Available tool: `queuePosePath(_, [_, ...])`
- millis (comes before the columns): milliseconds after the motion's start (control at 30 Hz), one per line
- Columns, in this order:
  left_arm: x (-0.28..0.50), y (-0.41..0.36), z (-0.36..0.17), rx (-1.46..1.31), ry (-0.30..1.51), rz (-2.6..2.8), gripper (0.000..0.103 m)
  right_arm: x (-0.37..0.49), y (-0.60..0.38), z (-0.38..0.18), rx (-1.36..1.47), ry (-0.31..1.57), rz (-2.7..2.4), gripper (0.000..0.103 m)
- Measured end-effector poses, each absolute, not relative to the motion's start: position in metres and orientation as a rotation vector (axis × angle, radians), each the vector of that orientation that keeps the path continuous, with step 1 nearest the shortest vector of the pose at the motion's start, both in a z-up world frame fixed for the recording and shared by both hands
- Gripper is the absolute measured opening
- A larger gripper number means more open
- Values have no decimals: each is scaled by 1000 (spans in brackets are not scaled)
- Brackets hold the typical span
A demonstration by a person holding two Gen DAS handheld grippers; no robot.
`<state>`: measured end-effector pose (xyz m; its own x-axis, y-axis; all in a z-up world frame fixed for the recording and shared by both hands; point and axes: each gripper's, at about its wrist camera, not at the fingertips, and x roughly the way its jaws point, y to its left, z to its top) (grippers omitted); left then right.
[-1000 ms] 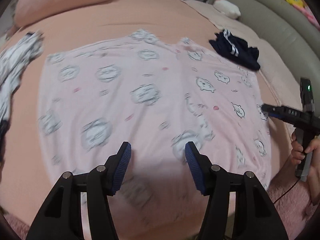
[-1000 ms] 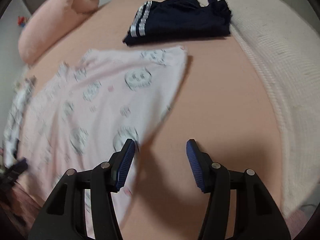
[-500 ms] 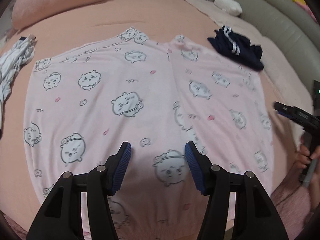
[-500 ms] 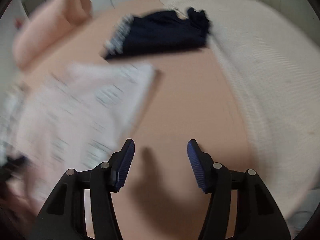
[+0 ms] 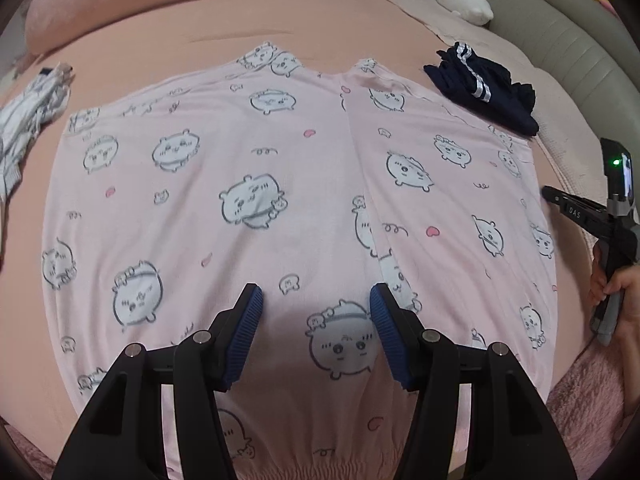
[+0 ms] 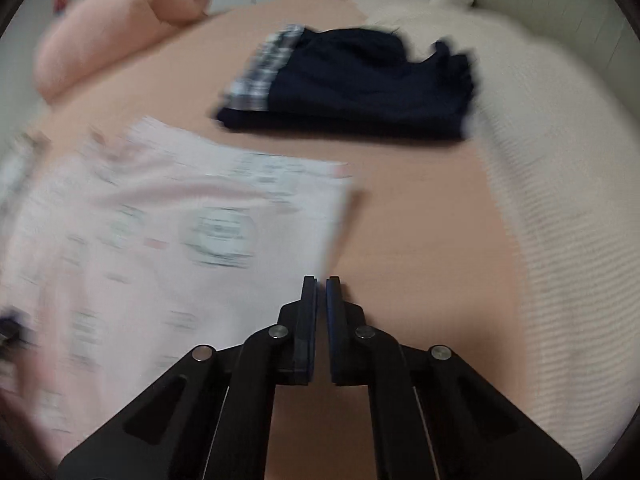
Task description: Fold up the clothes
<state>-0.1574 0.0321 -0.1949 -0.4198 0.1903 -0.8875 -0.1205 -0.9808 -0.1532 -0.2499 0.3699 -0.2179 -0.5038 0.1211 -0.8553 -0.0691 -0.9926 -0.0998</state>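
light: soft, dim indoor | left view sharp | right view motion-blurred | fisheye-bent edges

Pale pink trousers [image 5: 280,184] printed with white cartoon animals outlined grey, plus small pink hearts. Navy shorts [image 5: 486,90] with white stripes. Peach bed sheet [image 5: 200,28]. Blue-padded black left gripper [image 5: 316,304].

A peach-sheeted bed [image 5: 168,40] carries pink printed pyjama trousers [image 5: 256,184] spread flat beneath the open jaws, folded navy shorts [image 5: 486,86] beyond-right, a white garment [image 5: 28,120] far left.
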Motion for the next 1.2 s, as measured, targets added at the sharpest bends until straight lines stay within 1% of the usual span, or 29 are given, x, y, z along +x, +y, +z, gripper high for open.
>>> queuePosePath(33, [-158, 32, -194, -1574, -100, 2497, 58, -251, 382, -220, -1506, -61, 2595, 2])
queuePosePath(67, [-159, 32, -194, -1573, -103, 2493, 58, -252, 394, -218, -1512, 36, 2592, 2])
queuePosePath(100, [-159, 32, -193, -1572, -109, 2492, 58, -250, 407, -213, -1501, 219, 2612, 4])
queuePosePath(167, [-156, 31, -191, -1562, -110, 2492, 58, -246, 419, -208, -1523, 495, 2671, 10])
queuePosePath(200, [-155, 31, -191, -1560, -108, 2490, 58, -244, 421, -209, -1562, 629, 2699, 26])
queuePosePath(233, [-154, 30, -191, -1559, -109, 2488, 58, -243, 421, -213, -1593, 719, 2704, 40])
queuePosePath(267, [-154, 30, -191, -1558, -114, 2485, 58, -245, 420, -218, -1624, 767, 2696, 41])
queuePosePath(300, [-154, 29, -192, -1561, -123, 2480, 58, -248, 416, -222, -1639, 763, 2691, 41])
queuePosePath(367, [-155, 29, -196, -1577, -141, 2475, 58, -256, 408, -220, -1613, 692, 2720, 41])
queuePosePath(400, [-155, 29, -198, -1582, -143, 2473, 58, -260, 403, -221, -1606, 679, 2736, 39])
queuePosePath(433, [-155, 31, -199, -1585, -138, 2477, 58, -263, 399, -221, -1607, 677, 2751, 27])
queuePosePath(467, [-155, 32, -200, -1587, -131, 2482, 58, -268, 391, -225, -1627, 656, 2772, 13])
queuePosePath(500, [-155, 34, -200, -1588, -118, 2485, 58, -272, 381, -227, -1631, 574, 2791, 3])
queuePosePath(633, [-153, 33, -194, -1580, -84, 2503, 58, -278, 352, -218, -1557, 230, 2792, 2])
queuePosePath(733, [-153, 29, -192, -1570, -79, 2508, 58, -274, 361, -212, -1512, 140, 2756, 2])
queuePosePath(833, [-157, 29, -200, -1611, -57, 2486, 58, -275, 377, -223, -1520, 61, 2652, 2])
queuePosePath(867, [-157, 31, -202, -1620, -30, 2486, 58, -273, 383, -221, -1517, 118, 2644, 2])
queuePosePath(933, [-155, 36, -198, -1593, 0, 2493, 58, -270, 395, -215, -1493, 282, 2636, 11])
queuePosePath(967, [-153, 38, -193, -1561, 1, 2496, 58, -263, 396, -207, -1453, 322, 2641, 12])
queuePosePath(1000, [-151, 41, -188, -1527, -14, 2491, 58, -254, 391, -197, -1415, 321, 2665, 13])
queuePosePath(1067, [-151, 51, -188, -1517, 34, 2475, 58, -233, 366, -183, -1440, 310, 2753, 15])
queuePosePath(1100, [-151, 55, -188, -1512, 57, 2466, 58, -224, 349, -180, -1489, 318, 2797, 16])
queuePosePath(1133, [-150, 60, -189, -1513, 85, 2459, 58, -216, 330, -182, -1550, 322, 2828, 20])
queuePosePath(1200, [-148, 67, -201, -1580, 185, 2451, 58, -200, 292, -190, -1702, 306, 2860, 22])
